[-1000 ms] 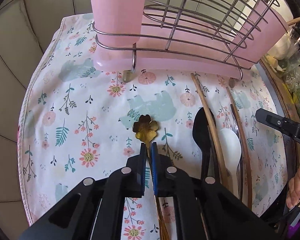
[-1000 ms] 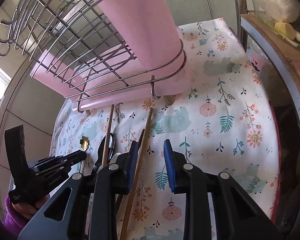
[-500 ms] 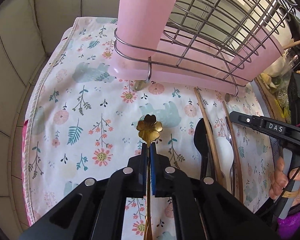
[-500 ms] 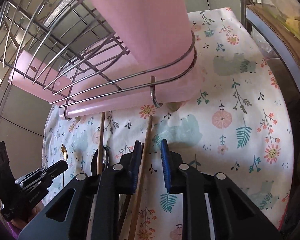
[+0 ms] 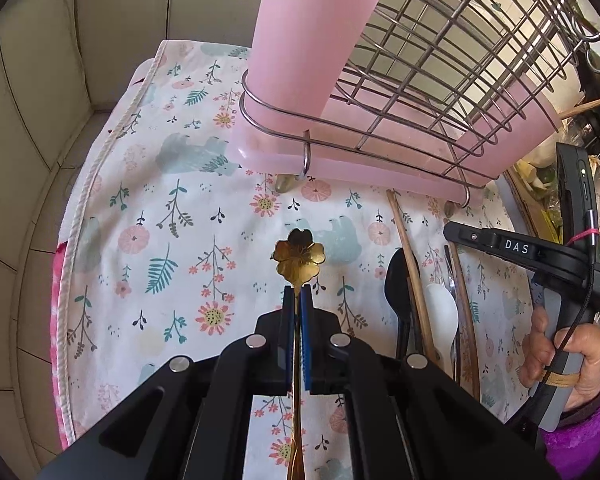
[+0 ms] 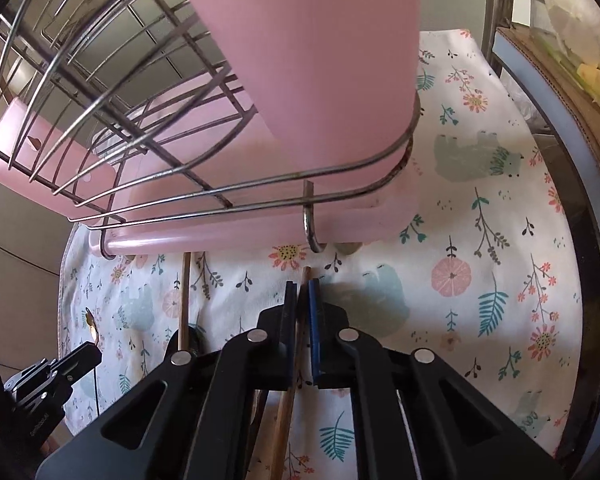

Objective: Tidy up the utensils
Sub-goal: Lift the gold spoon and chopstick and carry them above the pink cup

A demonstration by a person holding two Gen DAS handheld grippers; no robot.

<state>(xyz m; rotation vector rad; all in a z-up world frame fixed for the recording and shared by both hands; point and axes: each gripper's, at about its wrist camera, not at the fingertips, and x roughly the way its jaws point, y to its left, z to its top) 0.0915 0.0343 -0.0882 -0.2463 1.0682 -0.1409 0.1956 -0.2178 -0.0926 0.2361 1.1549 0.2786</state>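
Left tool (image 5: 299,300): jaws closed on the thin stem of the gold flower-headed spoon (image 5: 299,257), just behind the head. The flower end projects forward of the pads; the remainder of the stem runs back beneath the tool body. The spoon appears raised off the floral cloth (image 5: 172,216) covering the table. Judged light, rigid and smooth metal; the narrow stem gives the pads little bearing area, so it may pivot or slip if swung. The hold near the head leaves a long unsupported tail.

Right tool (image 6: 303,296): jaws nearly together about the upper end of a wooden chopstick (image 6: 286,408), whose tip shows just ahead of the pads. Pad contact seems likely but cannot be confirmed. Judged light, stiff, slightly grippy wood; an end grip invites droop and rotation.

Remaining utensils lie together on the cloth to the right of the spoon: a black spoon (image 5: 396,280), a white spoon (image 5: 442,312), and a second chopstick (image 5: 410,256).

Beyond these stands the wire rack (image 5: 440,80) on its pink tray, carrying the pink cup (image 5: 312,40) at its left end, the probable receptacle. The tall, narrow cup suggests entry tail-first and near vertical.
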